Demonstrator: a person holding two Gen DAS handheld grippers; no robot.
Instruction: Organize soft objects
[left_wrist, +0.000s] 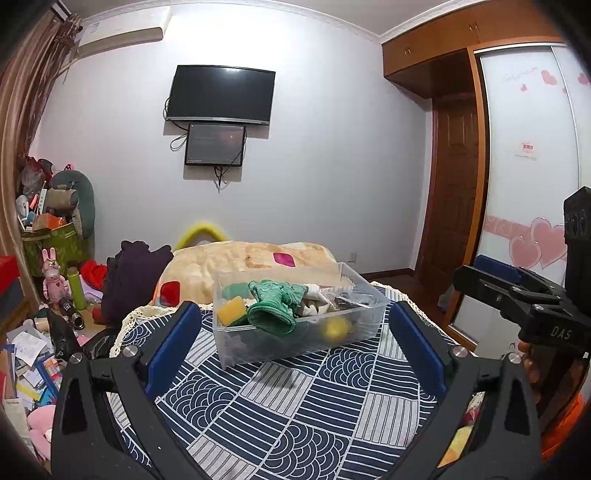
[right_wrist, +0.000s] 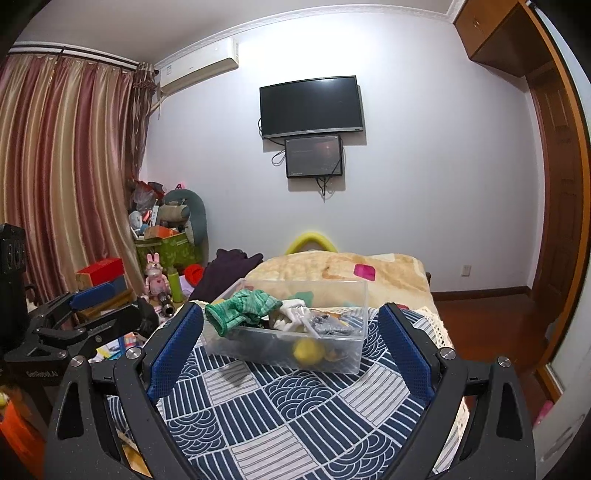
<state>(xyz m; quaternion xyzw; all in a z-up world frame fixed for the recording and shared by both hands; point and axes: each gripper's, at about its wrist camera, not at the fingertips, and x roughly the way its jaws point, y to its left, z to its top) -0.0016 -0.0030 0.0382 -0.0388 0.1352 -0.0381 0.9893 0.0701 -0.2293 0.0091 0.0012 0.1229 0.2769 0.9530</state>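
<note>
Tabletop (left_wrist: 295, 417): covered by a blue-and-white patterned cloth; nothing soft lies loose on the part in view.
Box (left_wrist: 343, 334): clear plastic, standing on the cloth ahead of both grippers, well apart from either.
Soft things: all those in view sit inside the box. A green glove (left_wrist: 275, 304) drapes over its near rim, a yellow sponge (left_wrist: 231, 310) lies at the left end, a yellow ball (left_wrist: 334, 328) shows through the front wall, and pale cloth and dark bits fill the right side.
Stage, as a judgement: this fits either a box waiting to be sorted or one already filled; the pictures do not settle which.
Doing it well: any approach should come in level, clear of the thin walls so the light box does not slide, and pinch soft fabric by a fold.
Left gripper (left_wrist: 295, 345): fingers spread wide, released, holding nothing, touching nothing.
Right gripper (right_wrist: 291, 345): fingers likewise spread wide and empty, hovering above the cloth.
</note>
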